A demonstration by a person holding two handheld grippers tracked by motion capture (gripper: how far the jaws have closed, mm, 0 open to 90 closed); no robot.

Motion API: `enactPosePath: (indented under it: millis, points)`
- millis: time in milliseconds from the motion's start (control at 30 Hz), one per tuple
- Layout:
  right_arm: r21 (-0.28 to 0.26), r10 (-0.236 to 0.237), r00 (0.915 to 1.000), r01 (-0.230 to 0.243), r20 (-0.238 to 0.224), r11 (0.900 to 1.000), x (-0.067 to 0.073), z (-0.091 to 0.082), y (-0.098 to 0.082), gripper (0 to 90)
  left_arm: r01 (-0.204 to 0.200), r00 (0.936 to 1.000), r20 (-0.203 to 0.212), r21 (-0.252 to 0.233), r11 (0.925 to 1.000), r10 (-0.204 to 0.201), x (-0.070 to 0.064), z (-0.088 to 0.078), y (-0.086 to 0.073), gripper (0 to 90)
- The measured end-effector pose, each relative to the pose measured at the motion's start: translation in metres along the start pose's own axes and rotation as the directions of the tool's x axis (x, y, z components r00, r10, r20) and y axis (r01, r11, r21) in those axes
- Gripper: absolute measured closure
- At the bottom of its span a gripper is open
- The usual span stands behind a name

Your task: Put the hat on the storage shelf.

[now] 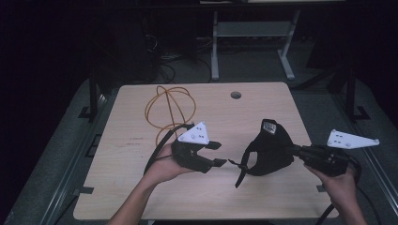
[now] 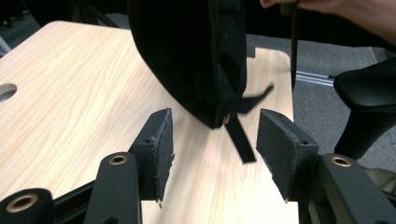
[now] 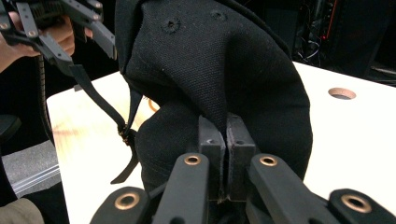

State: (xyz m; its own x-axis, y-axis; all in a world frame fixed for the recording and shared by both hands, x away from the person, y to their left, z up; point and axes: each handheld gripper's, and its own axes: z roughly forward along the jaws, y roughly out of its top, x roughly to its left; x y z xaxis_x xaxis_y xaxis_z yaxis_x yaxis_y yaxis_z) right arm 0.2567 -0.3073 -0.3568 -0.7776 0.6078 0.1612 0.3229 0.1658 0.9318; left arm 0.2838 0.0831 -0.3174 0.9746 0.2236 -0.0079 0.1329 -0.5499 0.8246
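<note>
black canvas cap [image 1: 272, 150] hangs above the right half of the pale wood counter [image 1: 126, 187], pinched by the right gripper [image 3: 226, 135]; in the right gripper view its two fingers [image 3: 208, 144] stand pressed together with a fold of the cap's fabric clamped between the pads. high view: the right gripper [image 1: 300, 151] comes in from the right edge, held level in the person's right hand [image 1: 340, 180], grey three-cornered plate [image 1: 349, 139] on top. cap's crown faces the camera there, a small label near its top. the adjusting strap [image 1: 241, 171] dangles from the cap's lower left edge, with a small brass-coloured buckle or eyelet where it joins (blurred, cannot tell which). left gripper [image 1: 220, 154] sits just left of the strap end in the person's left hand [image 1: 164, 164], pointing right toward the cap. left gripper view: its fingers [image 2: 156, 149] are spread apart and grip nothing; the strap [image 2: 240, 137] hangs in the gap between them, farther off, touching neither pad as far as the blur allows. cap [image 2: 196, 51] seen there from the side, lower edge above the counter [image 2: 70, 102]. orange cable loop [image 1: 166, 110] lies on the far left part of the counter, well apart from the cap. round grommet hole [image 1: 236, 95] near the far edge. counter stands on a dark floor, with a grey frame [image 1: 251, 30] beyond it.
</note>
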Motion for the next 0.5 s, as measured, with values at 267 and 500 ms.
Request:
enactPosePath:
  millis: [267, 500]
  points:
    - [0.005, -0.002, 1.0, 0.002, 0.005, 1.0, -0.005, -0.004, 0.007, 87.8, 0.011, 0.9998, -0.015, 0.005, 0.9999, -0.011, -0.002, -0.003, -0.016, 45.0]
    - [0.014, 0.001, 1.0, -0.002, 0.009, 1.0, -0.009, -0.005, 0.013, 87.8, 0.024, 0.9993, -0.028, 0.011, 0.9997, -0.023, -0.001, -0.003, -0.03, 43.7]
